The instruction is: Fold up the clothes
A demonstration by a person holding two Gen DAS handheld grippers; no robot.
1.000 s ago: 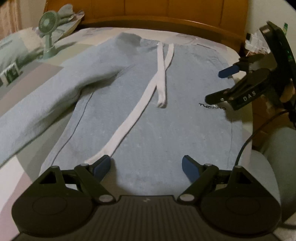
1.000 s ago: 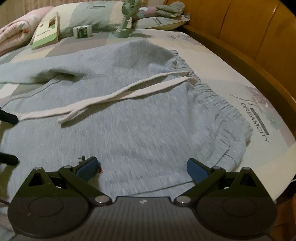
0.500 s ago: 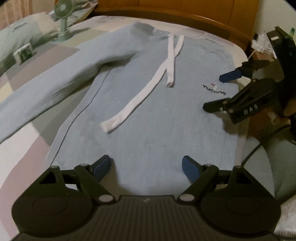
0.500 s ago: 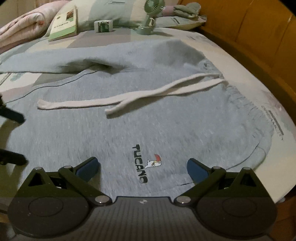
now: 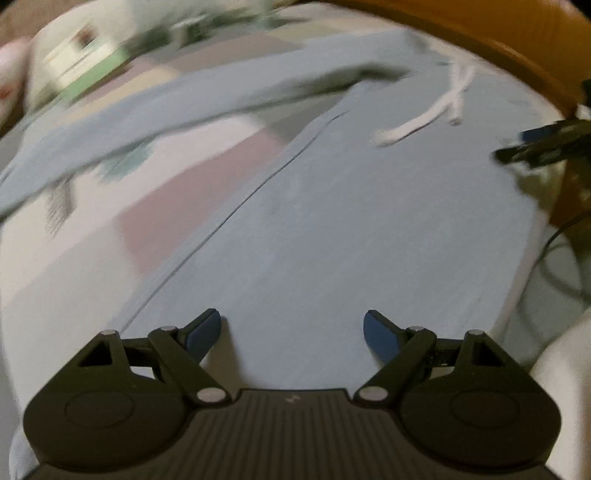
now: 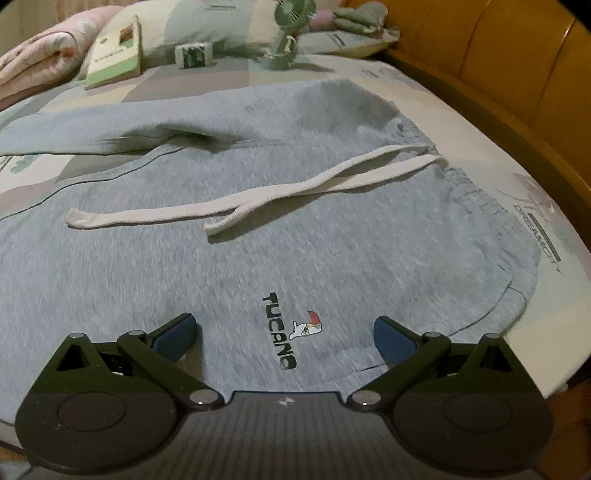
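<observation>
Light grey-blue sweatpants lie flat on the bed, with a white drawstring across the front and a "TUCANO" logo near the waist. My right gripper hovers open over that logo, nothing between its fingers. In the blurred left wrist view, my left gripper is open just above one leg of the sweatpants, empty. The other leg stretches away to the left. The drawstring and the right gripper show far up on the right.
A green desk fan, a small box, a book, pillows and a pink blanket sit at the far side of the bed. A wooden bed frame curves along the right. A dark cable hangs off the bed edge.
My left gripper has slid along the trouser leg away from the waist, so the drawstring and right gripper look farther off. The right gripper drew back until the logo showed, then stayed put.
</observation>
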